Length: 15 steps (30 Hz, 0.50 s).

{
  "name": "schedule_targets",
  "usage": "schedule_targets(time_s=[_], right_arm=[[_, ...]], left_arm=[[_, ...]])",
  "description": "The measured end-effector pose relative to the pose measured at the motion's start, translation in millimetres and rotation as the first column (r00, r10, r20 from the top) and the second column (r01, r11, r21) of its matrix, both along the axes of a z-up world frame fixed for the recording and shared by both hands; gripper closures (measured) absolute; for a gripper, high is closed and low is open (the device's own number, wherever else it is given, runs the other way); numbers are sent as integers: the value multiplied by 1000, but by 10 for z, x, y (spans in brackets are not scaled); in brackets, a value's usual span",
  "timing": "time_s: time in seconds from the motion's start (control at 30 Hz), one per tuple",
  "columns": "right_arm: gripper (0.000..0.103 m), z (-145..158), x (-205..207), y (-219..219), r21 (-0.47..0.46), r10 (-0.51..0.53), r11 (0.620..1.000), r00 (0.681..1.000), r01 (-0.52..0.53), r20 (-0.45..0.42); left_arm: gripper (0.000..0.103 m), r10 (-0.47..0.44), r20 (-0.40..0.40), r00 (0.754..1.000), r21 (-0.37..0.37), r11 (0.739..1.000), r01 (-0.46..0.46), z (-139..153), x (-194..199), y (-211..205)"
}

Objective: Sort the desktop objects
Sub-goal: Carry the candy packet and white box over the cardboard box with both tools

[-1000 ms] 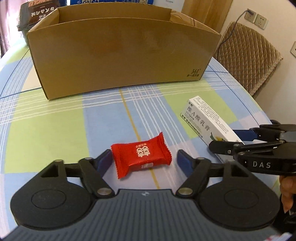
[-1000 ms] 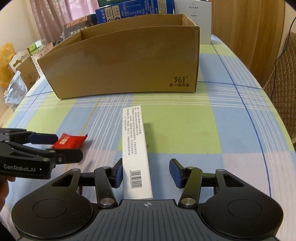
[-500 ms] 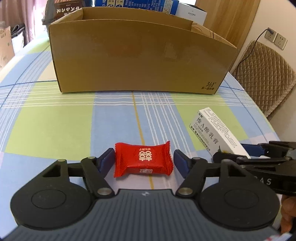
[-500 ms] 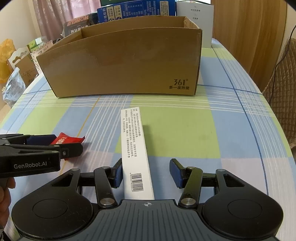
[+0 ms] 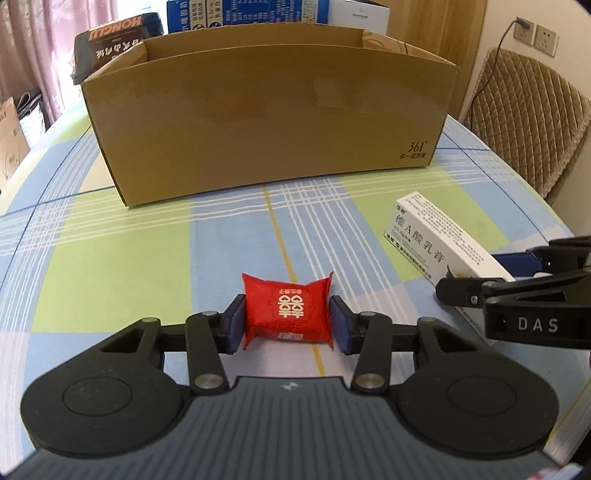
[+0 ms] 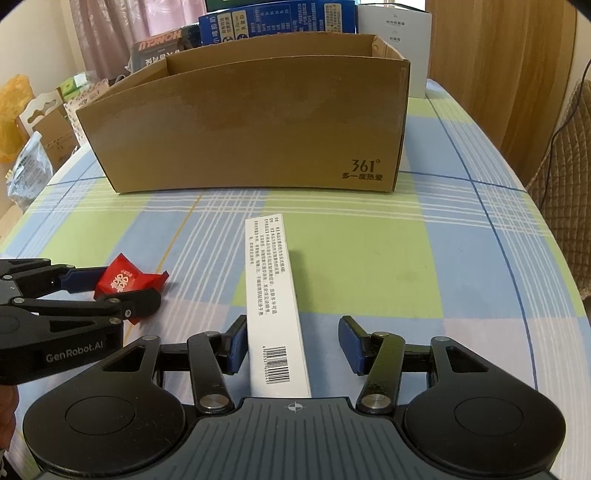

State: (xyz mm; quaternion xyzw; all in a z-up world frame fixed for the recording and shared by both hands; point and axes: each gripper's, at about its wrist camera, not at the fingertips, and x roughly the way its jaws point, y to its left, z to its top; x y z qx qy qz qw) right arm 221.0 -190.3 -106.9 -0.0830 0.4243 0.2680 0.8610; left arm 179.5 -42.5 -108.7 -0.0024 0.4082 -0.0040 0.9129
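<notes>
Red candy [image 5: 287, 312] pinched, left gripper [image 5: 287, 320] closing

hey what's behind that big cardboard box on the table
Behind the cardboard box stand blue printed cartons, a white box and a dark package. Only their tops show; the box covers their lower parts and whatever lies inside it.

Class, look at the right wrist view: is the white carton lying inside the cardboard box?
No: the white carton lies on the tablecloth before the cardboard box.
</notes>
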Motion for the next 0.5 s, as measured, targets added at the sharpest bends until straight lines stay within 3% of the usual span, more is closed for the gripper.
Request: schedule_targets(time_s=[0.17,0.4,0.5], right_arm=[[53,-7,0,10,-1,2,1000,1000,-2,3],[53,-16,-9,58,-20,25,1000,999,-24,20],[53,-28,-12,92,-33,41,999,999,-40,31]], left_arm=[[60,-30,5,1000,35,999,29,-9,-6,-35],[51,-36,8,999,37,999,36,-29,2,-7],[52,-42,9,999,38,998,42,-32,4,-7]])
